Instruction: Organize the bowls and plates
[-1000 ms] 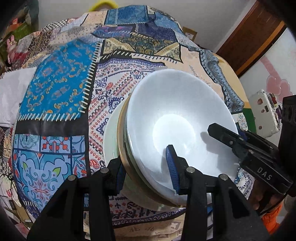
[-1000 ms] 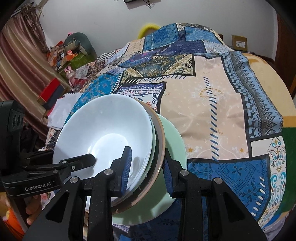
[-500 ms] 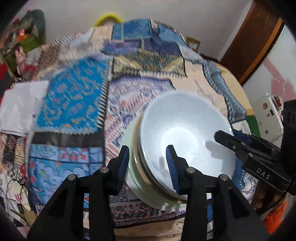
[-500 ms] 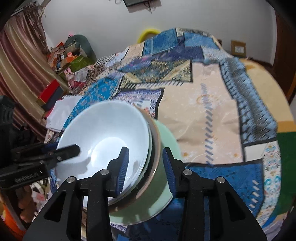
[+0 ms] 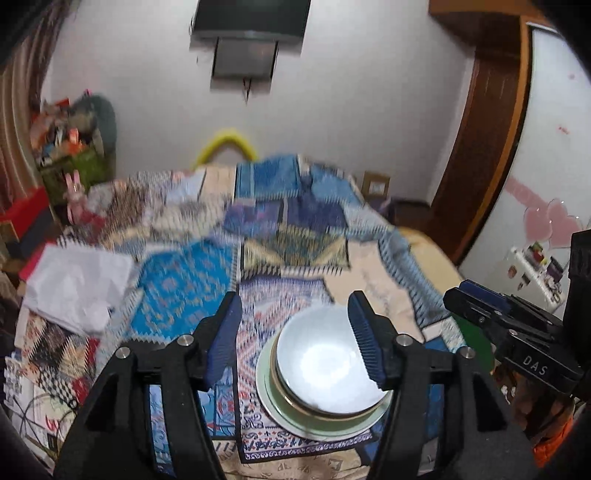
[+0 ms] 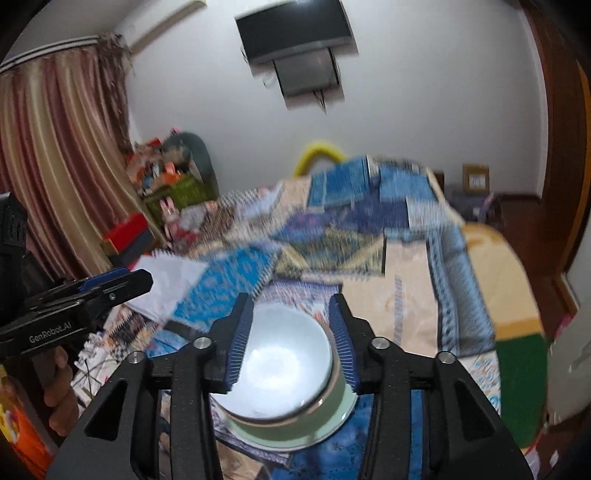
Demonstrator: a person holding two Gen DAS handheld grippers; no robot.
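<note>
A white bowl (image 5: 327,369) sits at the near edge of a patchwork bedspread (image 5: 184,284), nested in a tan-rimmed dish (image 5: 275,387) that rests on a pale green plate (image 5: 267,400). In the left wrist view the stack lies below and beyond the left gripper (image 5: 295,339), showing through the gap between its fingers and slightly toward the right one, whose blue pad overlaps the bowl's right rim in the picture; whether pad and rim touch cannot be told. In the right wrist view the same white bowl (image 6: 282,365) shows between the fingers of the right gripper (image 6: 291,341), with the green plate (image 6: 295,432) spreading under it toward the near side. Much of the bedspread is blurred in both views. A crumpled white cloth (image 5: 74,284) lies on the left part of the bed, well apart from the stack, and a yellow curved thing (image 5: 225,146) peeks over the far end. On the far wall hangs a dark television (image 6: 295,29), striped curtains (image 6: 55,166) hang at the left, and a wooden door frame (image 5: 476,147) stands at the right. Each gripper appears at the edge of the other's view, beside the stack rather than over it. Both grippers have their jaws spread wide, with nothing held between the blue ribbed pads.
</note>
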